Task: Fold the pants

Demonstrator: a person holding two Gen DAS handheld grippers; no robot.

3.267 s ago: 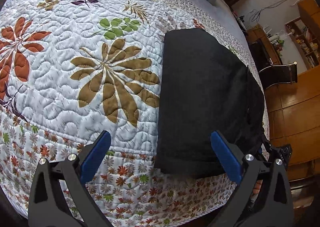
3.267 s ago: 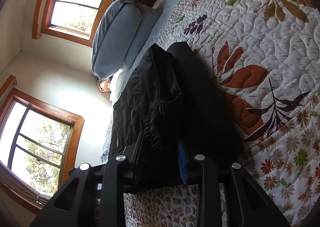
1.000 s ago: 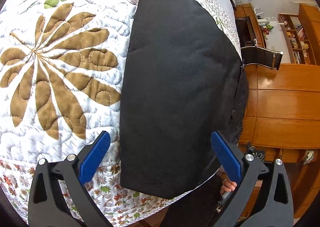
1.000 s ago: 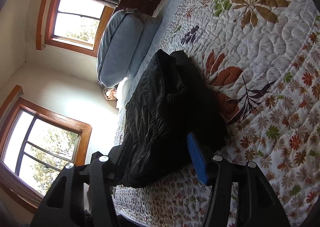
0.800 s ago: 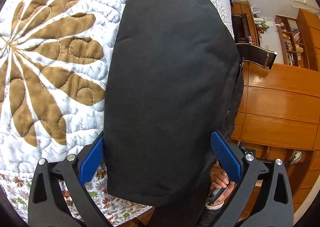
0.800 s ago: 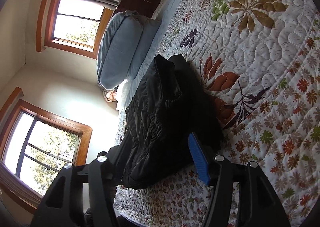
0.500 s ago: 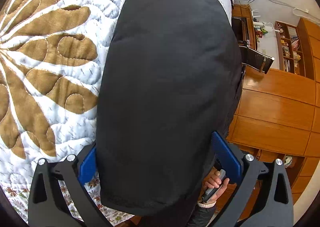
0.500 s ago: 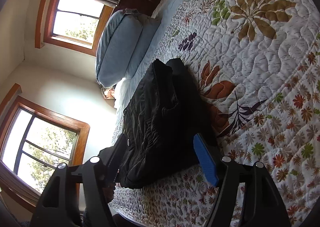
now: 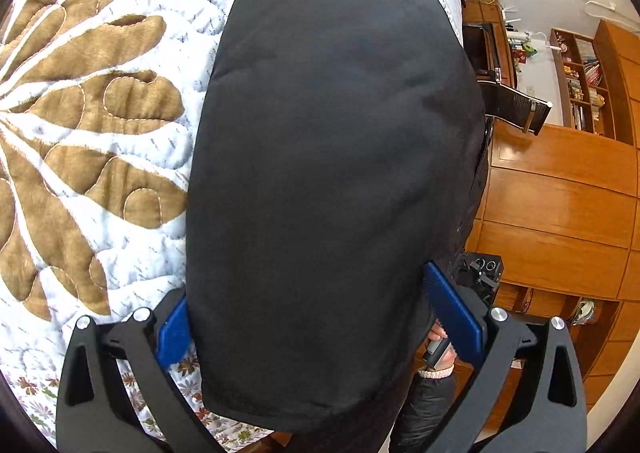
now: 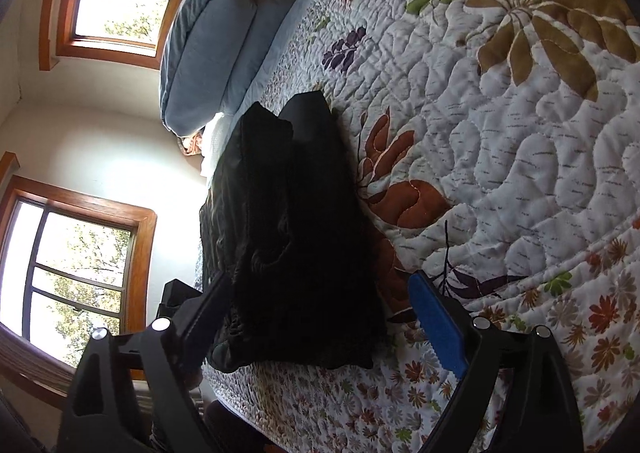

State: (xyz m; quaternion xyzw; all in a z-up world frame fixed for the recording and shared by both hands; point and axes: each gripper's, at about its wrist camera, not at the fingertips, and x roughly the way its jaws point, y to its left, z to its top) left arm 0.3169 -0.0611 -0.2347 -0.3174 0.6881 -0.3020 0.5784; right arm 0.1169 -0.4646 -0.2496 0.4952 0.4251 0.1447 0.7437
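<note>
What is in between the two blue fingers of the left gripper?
The folded black pants fill the gap between the left gripper's open blue fingers, lying on the leafy quilt. The left wrist view shows it.

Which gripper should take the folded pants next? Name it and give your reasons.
Left. The left gripper is open with the folded pants between its pads. The right gripper is open too, but stands back at the pile's end.

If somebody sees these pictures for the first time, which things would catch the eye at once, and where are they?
First the black pants, folded into a thick bundle near the bed's edge, filling the left view between the open left tongs. Next the white quilt with its big brown leaf print, spread under and beside the pants. In the right view, the open right tongs straddle the bundle's end, with blue pillows and bright windows beyond.
</note>
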